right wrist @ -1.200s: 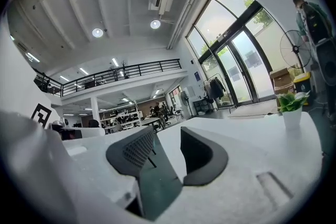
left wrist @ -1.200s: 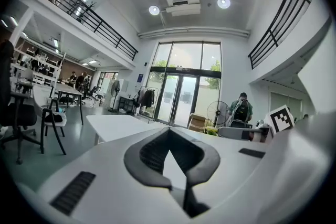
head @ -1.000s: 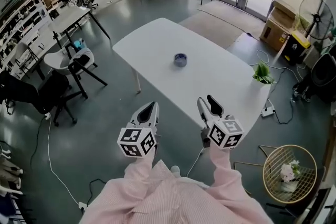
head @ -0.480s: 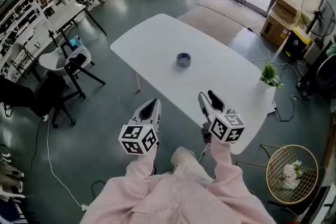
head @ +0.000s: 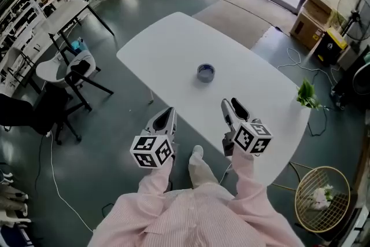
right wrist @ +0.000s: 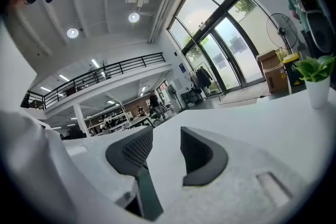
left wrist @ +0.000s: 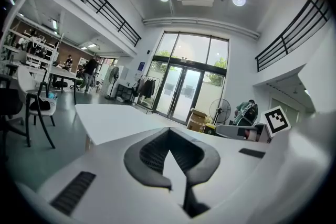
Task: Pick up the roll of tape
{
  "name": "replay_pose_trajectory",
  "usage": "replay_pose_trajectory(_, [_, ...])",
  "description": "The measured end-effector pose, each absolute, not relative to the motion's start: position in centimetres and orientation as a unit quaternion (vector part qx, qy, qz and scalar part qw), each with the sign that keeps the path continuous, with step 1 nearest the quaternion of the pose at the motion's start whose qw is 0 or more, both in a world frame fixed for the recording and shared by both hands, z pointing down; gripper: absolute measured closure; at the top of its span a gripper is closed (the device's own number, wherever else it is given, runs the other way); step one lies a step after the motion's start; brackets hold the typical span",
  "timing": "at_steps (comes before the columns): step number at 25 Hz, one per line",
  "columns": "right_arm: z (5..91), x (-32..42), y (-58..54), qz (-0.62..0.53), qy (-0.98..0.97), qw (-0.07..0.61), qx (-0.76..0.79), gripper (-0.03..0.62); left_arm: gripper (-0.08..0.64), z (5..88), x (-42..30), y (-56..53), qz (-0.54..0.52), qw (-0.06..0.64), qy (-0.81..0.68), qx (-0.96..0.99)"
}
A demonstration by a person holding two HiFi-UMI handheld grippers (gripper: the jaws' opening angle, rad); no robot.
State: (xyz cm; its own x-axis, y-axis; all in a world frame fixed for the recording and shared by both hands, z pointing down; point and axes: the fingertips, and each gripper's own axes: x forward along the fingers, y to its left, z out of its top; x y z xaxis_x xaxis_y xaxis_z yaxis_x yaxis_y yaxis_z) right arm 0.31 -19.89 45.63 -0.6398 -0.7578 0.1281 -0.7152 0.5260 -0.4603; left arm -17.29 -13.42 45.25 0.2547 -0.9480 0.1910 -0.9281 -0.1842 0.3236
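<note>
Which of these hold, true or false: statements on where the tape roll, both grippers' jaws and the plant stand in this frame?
1. The roll of tape lies on the white table, touched by neither gripper. True.
2. The right gripper has its jaws shut on the tape. False: its jaws stand apart with nothing between them.
3. The left gripper has its jaws together, holding nothing. True.
4. The potted plant stands right beside the tape. False: it stands at the table's right edge, well apart from the tape.
</note>
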Motion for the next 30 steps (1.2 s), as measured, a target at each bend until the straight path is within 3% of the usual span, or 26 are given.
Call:
replay_pose_trajectory(16, [50.1, -4.0, -35.3, -0.318, 0.849, -0.012, -0.421, 0.44, 0.558, 48.2, -20.6, -29.8, 0.002, 0.249, -0.583, 0.773])
replay_pose_trajectory(30, [56.1, -4.9, -42.5, -0.373, 0.822, -0.077, -0.424, 0.44, 0.56, 53.2, -19.9, -37.1, 0.042, 0.314, -0.552, 0.771])
